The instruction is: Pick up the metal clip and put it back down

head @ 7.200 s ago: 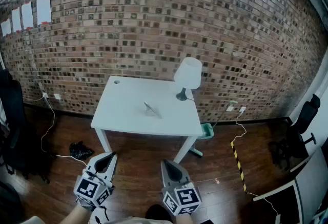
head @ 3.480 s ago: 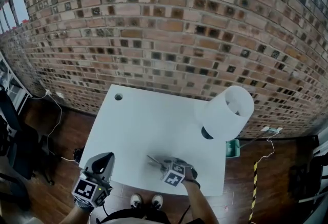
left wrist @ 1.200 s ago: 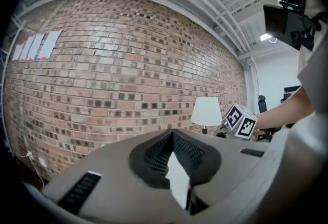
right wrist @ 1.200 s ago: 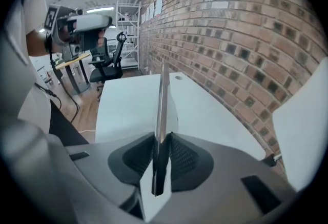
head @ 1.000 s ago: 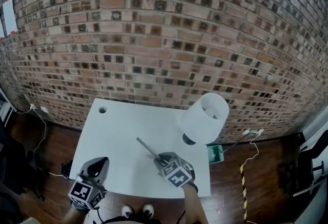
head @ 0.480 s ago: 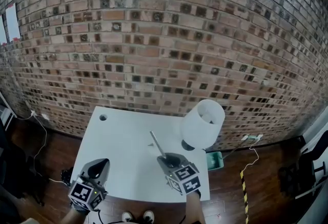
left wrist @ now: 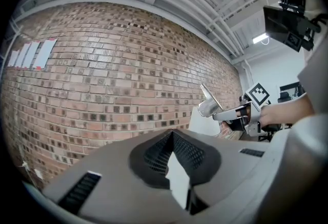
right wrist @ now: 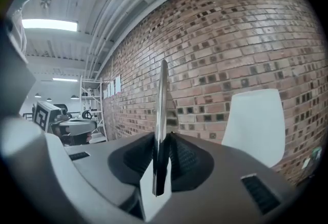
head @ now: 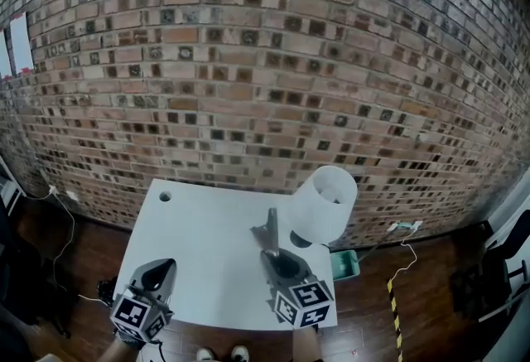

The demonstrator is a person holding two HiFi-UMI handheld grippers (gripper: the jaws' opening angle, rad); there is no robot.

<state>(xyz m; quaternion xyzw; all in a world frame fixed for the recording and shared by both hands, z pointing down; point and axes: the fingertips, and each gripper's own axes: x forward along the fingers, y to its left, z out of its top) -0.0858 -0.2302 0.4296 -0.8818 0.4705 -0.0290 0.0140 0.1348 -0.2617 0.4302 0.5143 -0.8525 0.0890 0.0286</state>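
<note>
Right claw (head: 272, 251) is clamped on the metal clip (head: 268, 229) and has now swung it upright, clear of the counter (head: 199, 261). Pickup looks done, just the put-down left. Left claw (head: 168, 267) hangs closed, empty.

No words, brands or numbers are legible: paper sheets (head: 18, 41) on the brick wall (head: 265, 62), far left of the table (head: 199, 261), look blank, and the cubes on the left gripper (head: 164, 267) and right gripper (head: 270, 251) bear only black-and-white square markers.
</note>
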